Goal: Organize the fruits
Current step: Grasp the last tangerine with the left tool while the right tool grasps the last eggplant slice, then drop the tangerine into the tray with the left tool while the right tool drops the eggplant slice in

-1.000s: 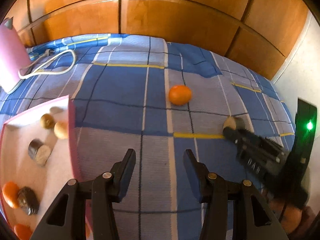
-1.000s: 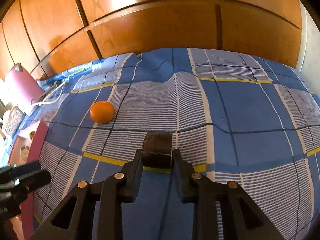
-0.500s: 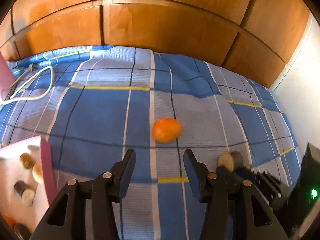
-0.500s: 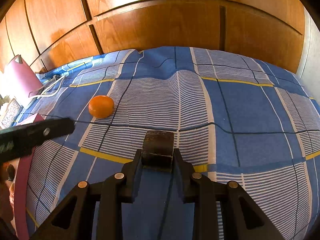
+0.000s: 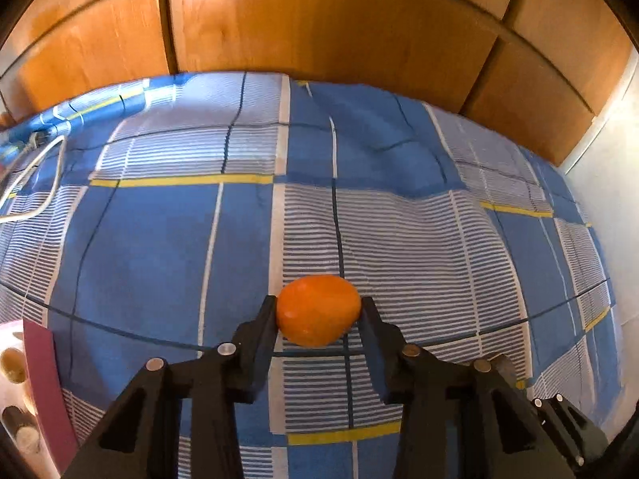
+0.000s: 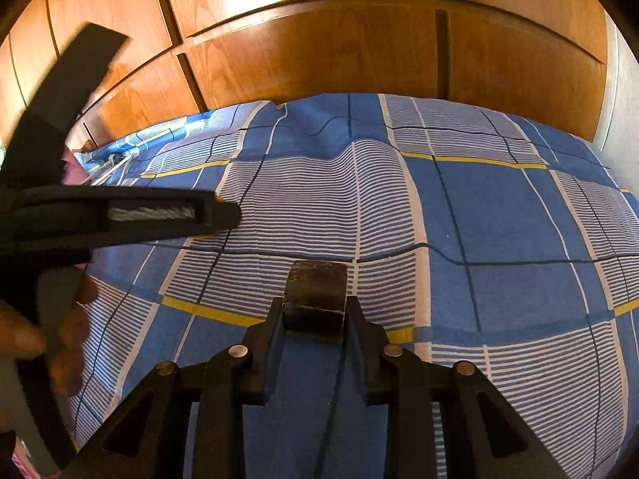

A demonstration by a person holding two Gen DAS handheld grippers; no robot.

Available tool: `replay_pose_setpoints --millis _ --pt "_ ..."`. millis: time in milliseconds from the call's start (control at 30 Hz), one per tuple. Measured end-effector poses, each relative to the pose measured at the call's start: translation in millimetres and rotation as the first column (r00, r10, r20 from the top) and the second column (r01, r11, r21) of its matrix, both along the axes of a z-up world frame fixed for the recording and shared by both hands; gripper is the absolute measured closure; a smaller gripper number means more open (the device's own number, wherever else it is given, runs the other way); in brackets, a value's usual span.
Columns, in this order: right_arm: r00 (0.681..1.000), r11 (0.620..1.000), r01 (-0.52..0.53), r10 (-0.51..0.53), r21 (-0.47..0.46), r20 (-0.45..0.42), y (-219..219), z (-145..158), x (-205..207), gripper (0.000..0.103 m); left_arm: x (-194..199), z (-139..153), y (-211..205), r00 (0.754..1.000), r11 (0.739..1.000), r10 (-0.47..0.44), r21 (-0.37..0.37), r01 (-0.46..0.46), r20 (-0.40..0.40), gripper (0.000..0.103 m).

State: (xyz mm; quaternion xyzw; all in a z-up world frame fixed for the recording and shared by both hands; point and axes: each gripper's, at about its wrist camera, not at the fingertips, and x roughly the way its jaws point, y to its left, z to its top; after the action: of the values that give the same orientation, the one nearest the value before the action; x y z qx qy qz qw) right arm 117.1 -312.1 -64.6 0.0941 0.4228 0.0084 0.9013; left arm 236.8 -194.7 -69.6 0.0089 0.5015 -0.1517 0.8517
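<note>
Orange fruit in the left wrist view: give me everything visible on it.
The orange fruit is smooth, glossy, evenly orange and slightly flattened, wider than tall, with no stem or leaf showing. It sits on the blue checked bedsheet, between the fingertips of the left gripper. Both black fingers meet its sides. Whether it is lifted cannot be told.

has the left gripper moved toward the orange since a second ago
Yes. The left gripper has advanced across the blue plaid bedspread away from the pink tray, and its fingers now flank the orange, which earlier lay well ahead.
</note>
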Motion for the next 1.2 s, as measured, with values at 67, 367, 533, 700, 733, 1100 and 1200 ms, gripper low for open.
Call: replay_pose_setpoints --millis 67,367,533,700,733,1100,1200 --pt "1.0 1.0 0.0 0.0 0.0 0.002 0 0 0 0.074 -6 0 4 1.0 1.0 0.001 -0.013 -0.001 -0.001 0.063" --pt "1.0 1.0 0.0 0.0 -0.009 0.004 1 0 0 0.074 -67 0 29 1.0 1.0 0.003 -0.03 -0.003 -0.022 0.063" --pt "1.0 1.0 -0.001 0.001 -0.023 0.001 3 0 1 0.074 -109 1 39 1.0 1.0 0.002 -0.016 -0.002 -0.005 0.063" --pt "1.0 0.998 -0.024 0.024 -0.049 -0.012 8 3 0 0.074 -137 2 38 1.0 1.0 -0.021 -0.003 0.022 0.015 0.063" --pt "0.999 0.998 -0.036 0.035 -0.056 -0.014 10 4 -2 0.074 -141 2 38 1.0 1.0 -0.022 0.001 0.022 0.021 0.063" --pt "0.996 0.991 -0.086 0.087 -0.103 0.003 33 5 -46 0.074 -159 4 42 0.999 1.0 -0.02 0.007 0.02 0.039 0.063" --pt "0.996 0.99 -0.084 0.085 -0.112 0.006 34 4 -47 0.074 -166 7 45 0.999 1.0 -0.022 0.004 0.022 0.041 0.063"
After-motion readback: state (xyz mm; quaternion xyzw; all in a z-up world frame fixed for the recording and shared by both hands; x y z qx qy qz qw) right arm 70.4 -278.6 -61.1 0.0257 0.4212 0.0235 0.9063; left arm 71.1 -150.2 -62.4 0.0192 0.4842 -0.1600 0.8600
